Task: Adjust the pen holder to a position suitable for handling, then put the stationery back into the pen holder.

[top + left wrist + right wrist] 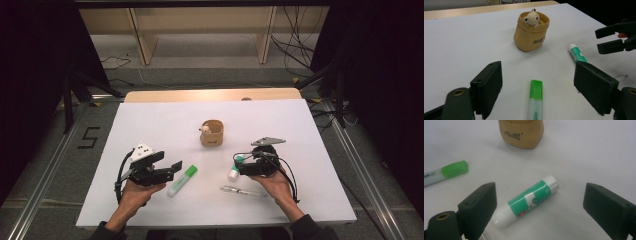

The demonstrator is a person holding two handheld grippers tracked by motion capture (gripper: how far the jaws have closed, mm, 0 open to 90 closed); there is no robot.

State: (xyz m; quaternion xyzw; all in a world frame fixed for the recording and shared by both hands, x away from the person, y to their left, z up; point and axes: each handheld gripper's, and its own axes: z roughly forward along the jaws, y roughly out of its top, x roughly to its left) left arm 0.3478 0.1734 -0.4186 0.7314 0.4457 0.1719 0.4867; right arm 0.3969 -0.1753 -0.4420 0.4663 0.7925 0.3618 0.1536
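High view, left tongs [172, 170] released beside highlighter [182, 180], right tongs [239, 165] released over glue stick [235, 171], bare tabletop [150, 125] around.

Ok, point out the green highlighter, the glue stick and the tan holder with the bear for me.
green highlighter [536, 91]: left gripper view, on its green cap.
glue stick [529, 198]: right gripper view, on the green label around its middle.
tan holder [530, 37]: left gripper view, on its front wall, below the bear.
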